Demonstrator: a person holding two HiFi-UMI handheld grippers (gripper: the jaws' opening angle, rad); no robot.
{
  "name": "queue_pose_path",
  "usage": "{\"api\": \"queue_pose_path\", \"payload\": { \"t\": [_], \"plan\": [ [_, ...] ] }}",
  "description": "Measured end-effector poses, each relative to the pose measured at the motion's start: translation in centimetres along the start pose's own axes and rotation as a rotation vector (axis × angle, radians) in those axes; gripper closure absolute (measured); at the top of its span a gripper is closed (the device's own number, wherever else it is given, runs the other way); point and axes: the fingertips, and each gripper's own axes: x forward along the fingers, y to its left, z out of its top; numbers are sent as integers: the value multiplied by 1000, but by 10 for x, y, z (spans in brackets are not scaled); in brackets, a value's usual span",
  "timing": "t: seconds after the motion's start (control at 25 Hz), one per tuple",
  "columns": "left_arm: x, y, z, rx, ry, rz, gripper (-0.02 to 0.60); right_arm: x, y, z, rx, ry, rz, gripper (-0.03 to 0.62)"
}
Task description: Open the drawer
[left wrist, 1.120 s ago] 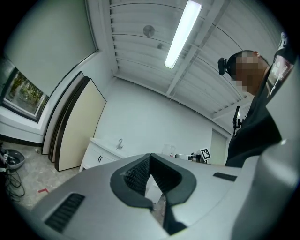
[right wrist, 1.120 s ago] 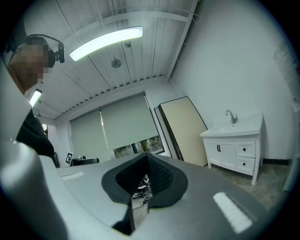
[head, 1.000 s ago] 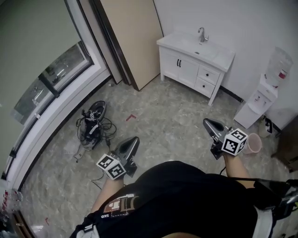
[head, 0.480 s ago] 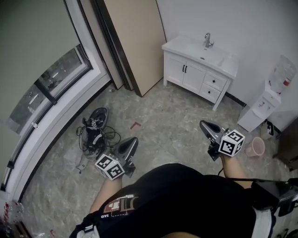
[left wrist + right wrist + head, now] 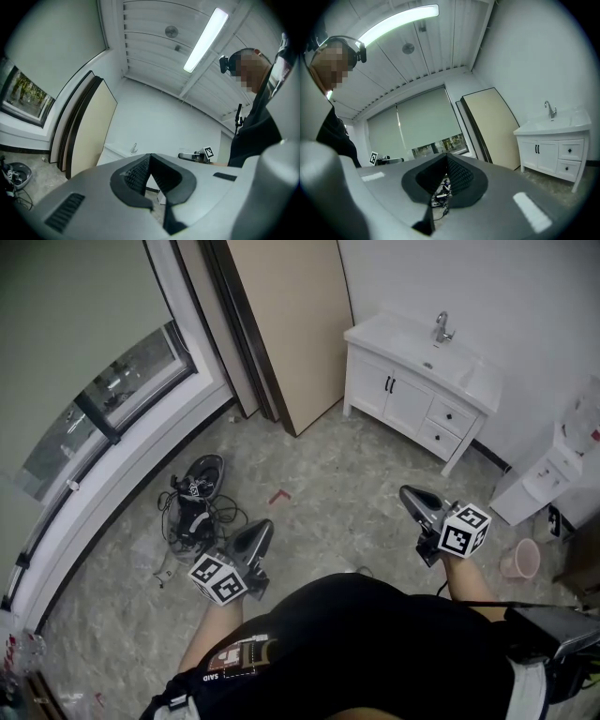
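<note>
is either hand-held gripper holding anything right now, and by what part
Nothing is held. The left hand-held gripper and the right hand-held gripper both have jaws shut together on nothing, clear of the sink cabinet.

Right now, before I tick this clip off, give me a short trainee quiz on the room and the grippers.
1. True or false: the left gripper is clamped on a drawer handle.
2. On the white cabinet, as the head view shows it, the two drawers sit: A) left of the doors, B) right of the doors, C) above the doors.
3. What lies on the floor just ahead of the left gripper?
Key: 1 false: its jaws are shut on nothing, well short of the cabinet. 2 B. 3 a tangle of cables.
</note>
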Motion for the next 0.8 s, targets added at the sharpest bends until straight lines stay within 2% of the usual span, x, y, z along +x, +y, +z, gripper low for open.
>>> {"api": "queue_pose_path", "payload": {
  "t": [0.12,0.24,0.44,0.6,0.8],
  "plan": [
    [40,11,7,12,-22,29,581,13,-44,15,3,3,27,592],
    [91,13,15,-8,-49,34,581,21,-93,47,-2,-6,44,592],
    [174,11,29,27,-54,52,581,26,-166,94,-21,-19,76,592],
    [233,10,29,49,-44,42,581,28,-221,109,-13,-20,84,592],
    [275,30,26,40,-23,41,581,39,-268,118,1,-23,65,592]
  ]
}}
